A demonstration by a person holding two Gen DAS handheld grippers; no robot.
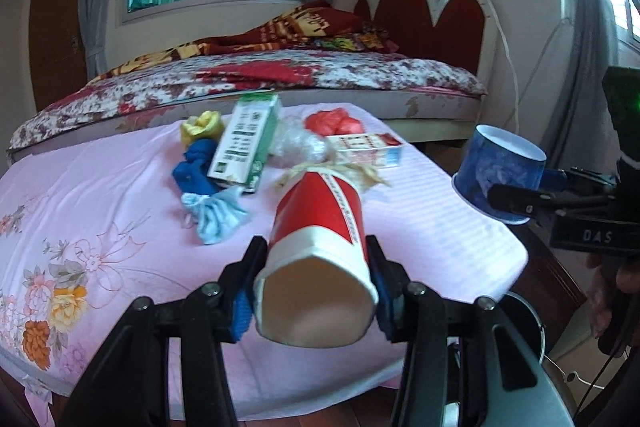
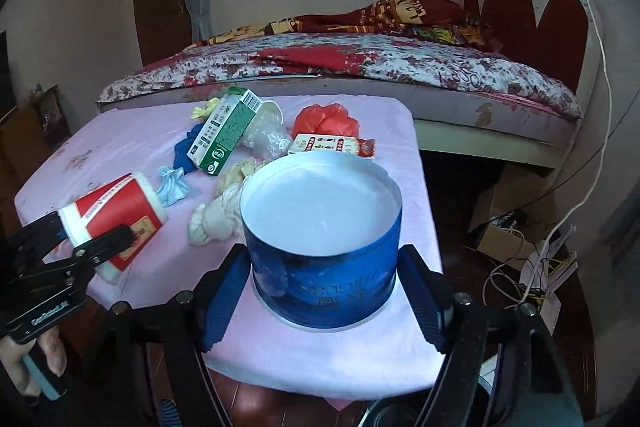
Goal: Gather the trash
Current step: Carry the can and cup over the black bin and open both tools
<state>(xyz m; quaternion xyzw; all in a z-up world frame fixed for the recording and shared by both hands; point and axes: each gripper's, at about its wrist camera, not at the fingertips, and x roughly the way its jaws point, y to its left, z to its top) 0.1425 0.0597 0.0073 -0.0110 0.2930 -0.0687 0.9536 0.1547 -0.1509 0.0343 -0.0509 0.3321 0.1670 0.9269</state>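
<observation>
My left gripper (image 1: pixel 316 281) is shut on a red and white paper cup (image 1: pixel 320 247), held on its side above the table's near edge; it also shows in the right wrist view (image 2: pixel 116 215). My right gripper (image 2: pixel 324 291) is shut on a blue paper bowl (image 2: pixel 324 247) with a white inside, held upright over the table's right front; it shows in the left wrist view (image 1: pixel 500 175). On the pink tablecloth (image 1: pixel 100 195) lie a green and white carton (image 2: pixel 226 131), a red plastic bag (image 2: pixel 326 121), a small red and white box (image 2: pixel 332 145), crumpled clear plastic (image 2: pixel 266 137) and cloth scraps (image 2: pixel 216 215).
A bed (image 2: pixel 360 67) with a floral cover stands behind the table. A dark round bin rim (image 1: pixel 524 319) shows below the table's right front corner. Cables and a power strip (image 2: pixel 540 267) lie on the floor at right. A window is at the back.
</observation>
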